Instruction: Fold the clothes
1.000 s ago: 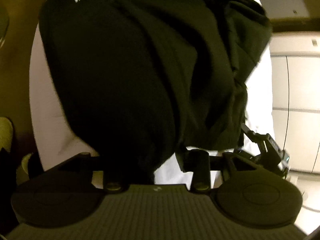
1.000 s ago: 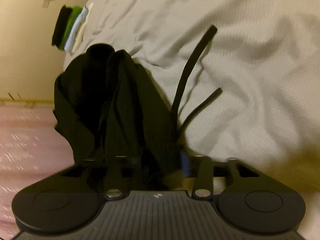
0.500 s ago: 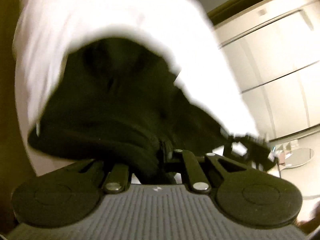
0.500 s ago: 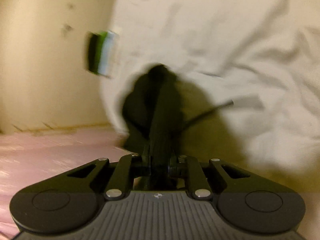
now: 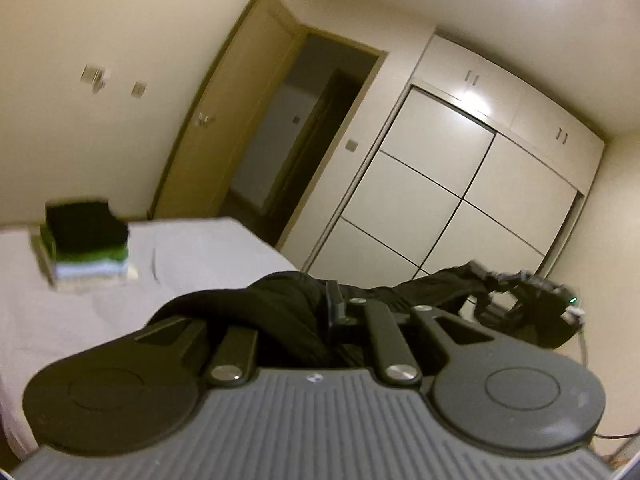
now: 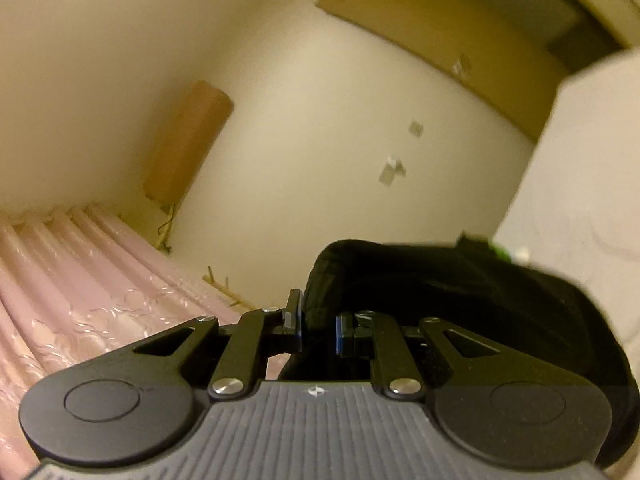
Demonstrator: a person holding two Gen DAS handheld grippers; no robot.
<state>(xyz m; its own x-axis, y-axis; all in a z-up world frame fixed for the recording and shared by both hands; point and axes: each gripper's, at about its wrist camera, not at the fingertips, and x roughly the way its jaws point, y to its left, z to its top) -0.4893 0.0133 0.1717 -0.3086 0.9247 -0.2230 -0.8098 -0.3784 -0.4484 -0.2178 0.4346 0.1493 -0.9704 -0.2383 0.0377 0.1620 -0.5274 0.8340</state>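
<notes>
Black fabric hides much of both views: the black garment bunches over the left gripper, covering its left finger, and the jaws are clamped on a fold of it. From there the cloth stretches rightward, off the bed, to the right gripper, which is blurred and partly hidden. In the right wrist view the right gripper pinches the garment's bunched edge between blue-edged pads, and the cloth spills to the right, where its far end is cut off behind the housing. A folded stack sits near the bed's far edge, smeared by motion. Beyond that edge lie an open doorway and a white wardrobe; pink curtain fills the right camera's lower left.
</notes>
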